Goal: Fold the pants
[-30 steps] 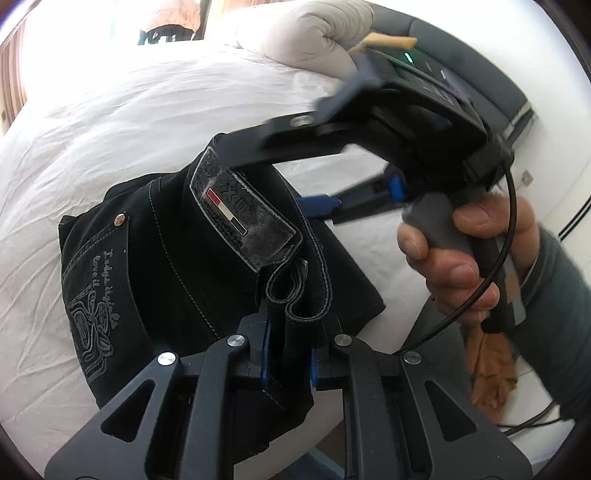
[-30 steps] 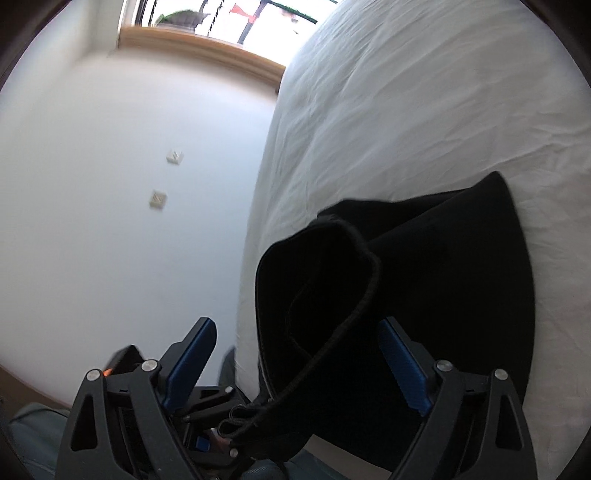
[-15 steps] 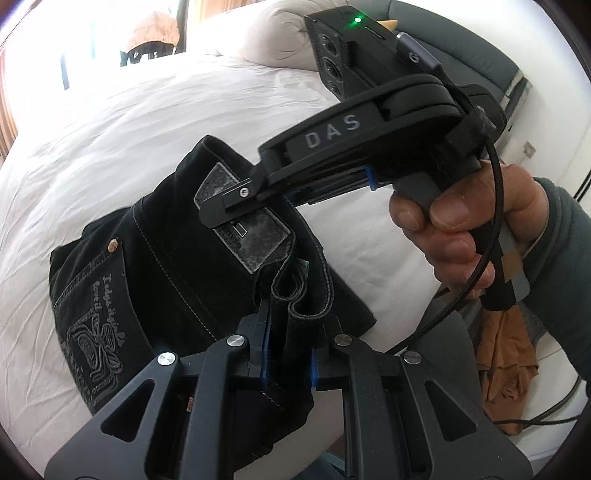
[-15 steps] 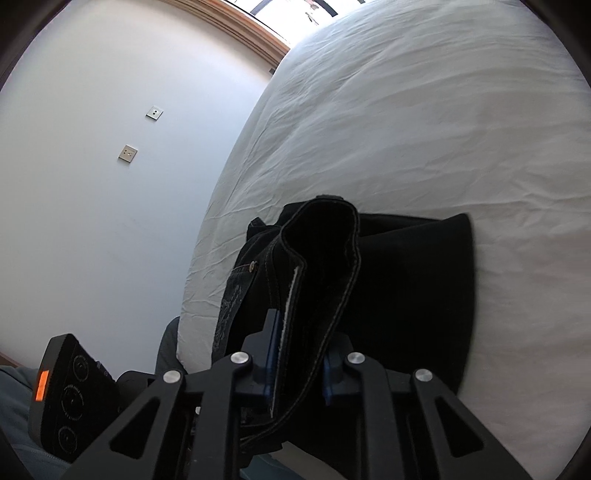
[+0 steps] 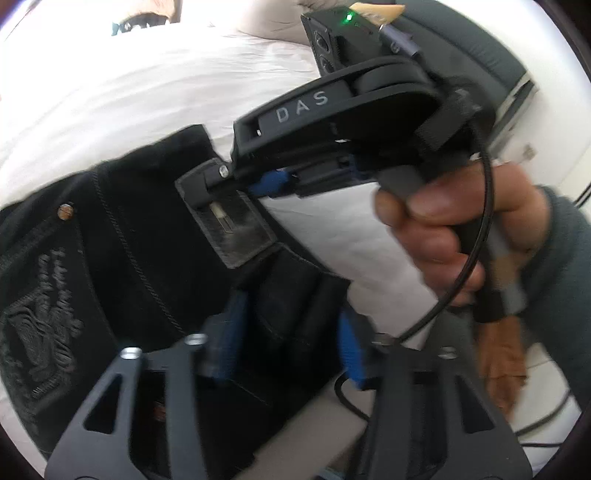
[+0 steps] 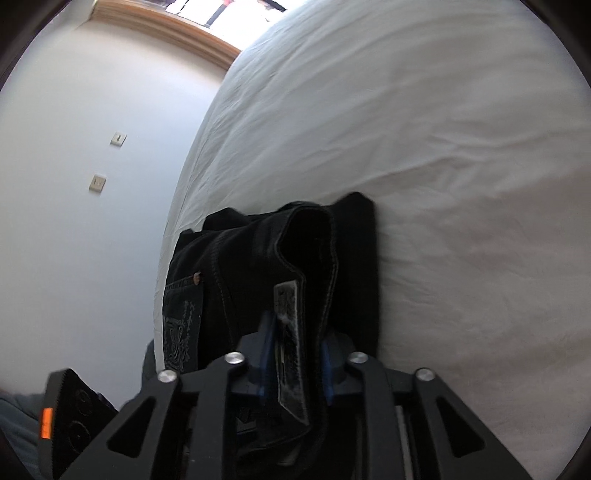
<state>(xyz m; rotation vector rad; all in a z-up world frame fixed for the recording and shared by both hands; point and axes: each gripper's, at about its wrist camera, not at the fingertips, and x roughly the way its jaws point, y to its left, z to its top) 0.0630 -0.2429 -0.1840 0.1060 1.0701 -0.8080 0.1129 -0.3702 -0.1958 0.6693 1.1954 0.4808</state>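
Black folded jeans (image 5: 129, 258) lie on the white bed sheet (image 5: 184, 85), a grey leather patch (image 5: 236, 232) on their waistband. My left gripper (image 5: 290, 339) is at the near waistband fold. Its jaws are opening, and the fold stands loose between the blue pads (image 5: 229, 332). A hand (image 5: 443, 229) holds my right gripper (image 5: 229, 184) over the patch. In the right wrist view my right gripper (image 6: 295, 354) is shut on the waistband of the jeans (image 6: 236, 288) at the patch (image 6: 291, 332). Its jaws are easing open slightly, still pressing the cloth.
A pillow (image 5: 266, 18) and dark headboard (image 5: 461, 37) lie beyond the bed. A black cable (image 5: 461, 295) hangs from the right gripper. A brown cloth (image 5: 498, 369) sits off the bed's edge. The wall with switch plates (image 6: 118, 138) runs along the bed's left side.
My left jaws, shut on the waistband fold before, have spread apart. My right gripper went from wide open to shut on the waistband at the patch. Both grippers sank toward the bed.
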